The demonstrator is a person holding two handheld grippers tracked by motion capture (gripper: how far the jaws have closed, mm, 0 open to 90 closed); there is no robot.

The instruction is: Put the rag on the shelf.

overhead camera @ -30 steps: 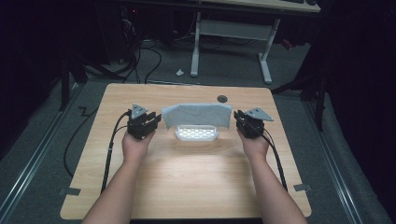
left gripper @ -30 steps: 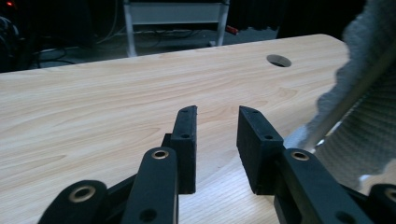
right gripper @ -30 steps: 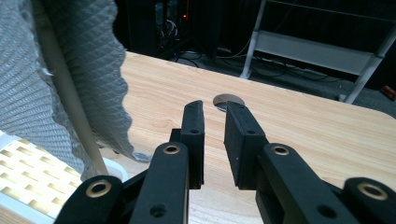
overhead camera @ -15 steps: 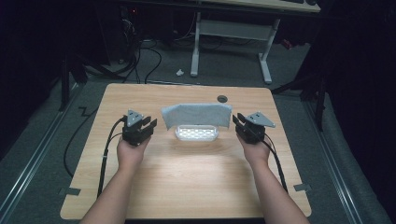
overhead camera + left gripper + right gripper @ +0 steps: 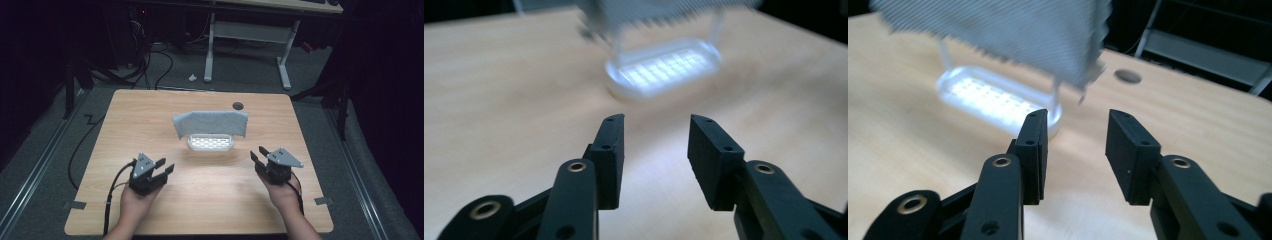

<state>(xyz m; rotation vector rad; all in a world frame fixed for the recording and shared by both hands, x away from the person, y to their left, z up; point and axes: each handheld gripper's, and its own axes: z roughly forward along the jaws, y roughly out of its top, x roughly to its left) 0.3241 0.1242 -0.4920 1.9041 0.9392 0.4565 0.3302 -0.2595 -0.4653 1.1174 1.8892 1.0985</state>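
A grey cloth hangs over a thin frame above a white glowing oval base at the middle of the wooden table. My left gripper is open near the front left, well short of the base. At the front right my right gripper is also open with nothing between its jaws. From the right gripper view the cloth hangs ahead over the lit base; one of its fingertips lies in front of the base's edge.
A dark round hole sits in the table behind the cloth, seen also as a hole beyond my right gripper. Beyond the table stand a white desk frame and cables on the dark floor.
Both grippers have drawn back from either side of the cloth toward the front of the table. The cloth and lit base stay where they were.
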